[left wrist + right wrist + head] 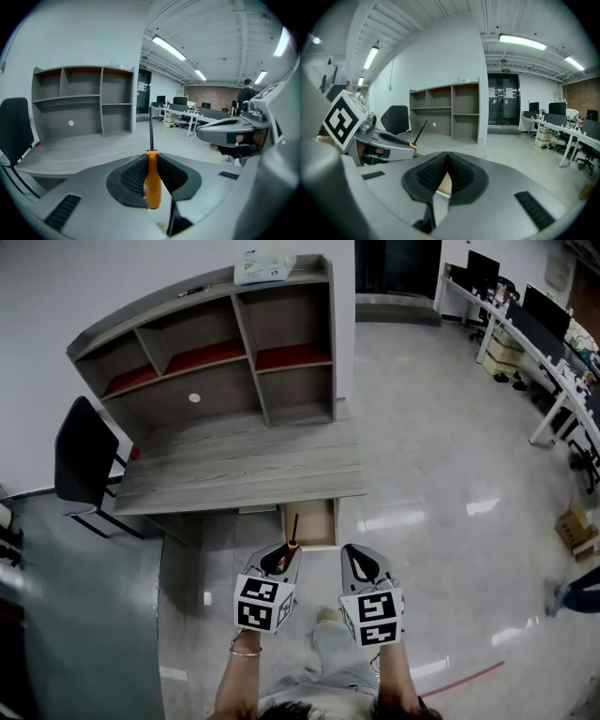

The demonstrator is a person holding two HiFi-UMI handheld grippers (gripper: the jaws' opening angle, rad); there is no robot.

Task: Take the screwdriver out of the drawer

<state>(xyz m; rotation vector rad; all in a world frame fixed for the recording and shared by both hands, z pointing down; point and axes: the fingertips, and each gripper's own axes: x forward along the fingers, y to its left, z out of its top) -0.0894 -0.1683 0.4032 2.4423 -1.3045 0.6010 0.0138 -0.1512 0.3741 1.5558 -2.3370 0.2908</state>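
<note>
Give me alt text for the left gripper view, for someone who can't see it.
The left gripper clamps an orange-handled screwdriver, its dark shaft pointing up. Behind are a grey desk with a shelf unit, a black chair at left, and the right gripper at right.

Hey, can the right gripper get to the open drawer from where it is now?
Probably yes. The right gripper, jaws together and empty, hangs just beside the open drawer with only bare floor between. The left gripper, holding the screwdriver, sits toward the drawer's other side.
</note>
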